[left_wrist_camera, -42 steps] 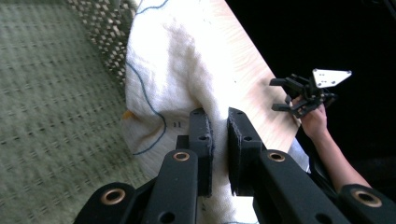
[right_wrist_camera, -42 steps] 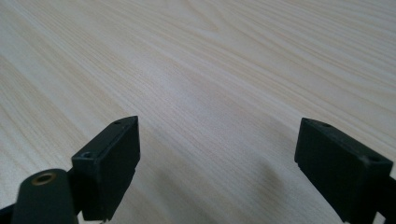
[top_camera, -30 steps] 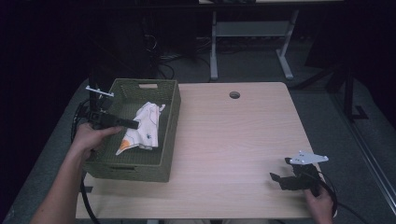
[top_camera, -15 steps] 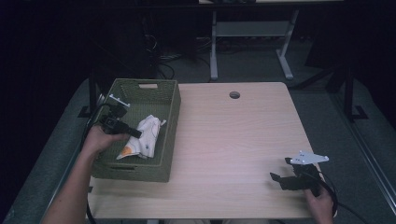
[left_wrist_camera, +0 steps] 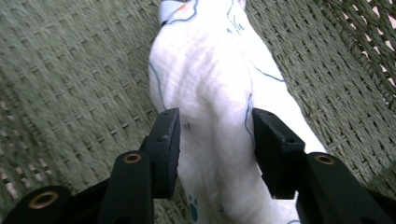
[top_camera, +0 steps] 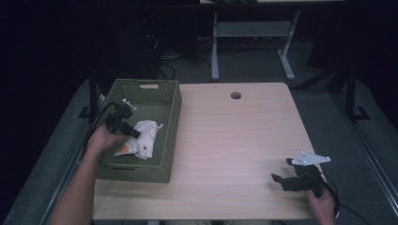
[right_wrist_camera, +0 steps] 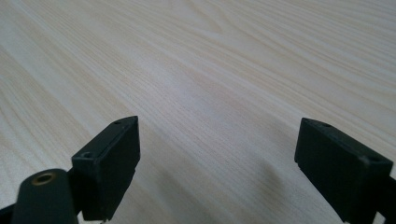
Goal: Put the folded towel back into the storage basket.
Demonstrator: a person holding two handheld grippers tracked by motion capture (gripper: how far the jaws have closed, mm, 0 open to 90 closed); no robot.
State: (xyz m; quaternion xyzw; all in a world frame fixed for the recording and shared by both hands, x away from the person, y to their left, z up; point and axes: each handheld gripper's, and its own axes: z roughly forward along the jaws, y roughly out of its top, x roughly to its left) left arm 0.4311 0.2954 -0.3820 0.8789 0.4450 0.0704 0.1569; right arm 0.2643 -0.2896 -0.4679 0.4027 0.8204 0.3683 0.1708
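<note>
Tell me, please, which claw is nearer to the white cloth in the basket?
Left. The left claw straddles the white cloth inside the basket; the right claw rests far across the table.

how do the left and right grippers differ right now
The left gripper reaches down inside the green woven basket, its jaws just opened either side of the white printed cloth. The right gripper lies over bare light wooden table, jaws spread wider, nothing between them. Both are black, two-jawed and hand-held.
</note>
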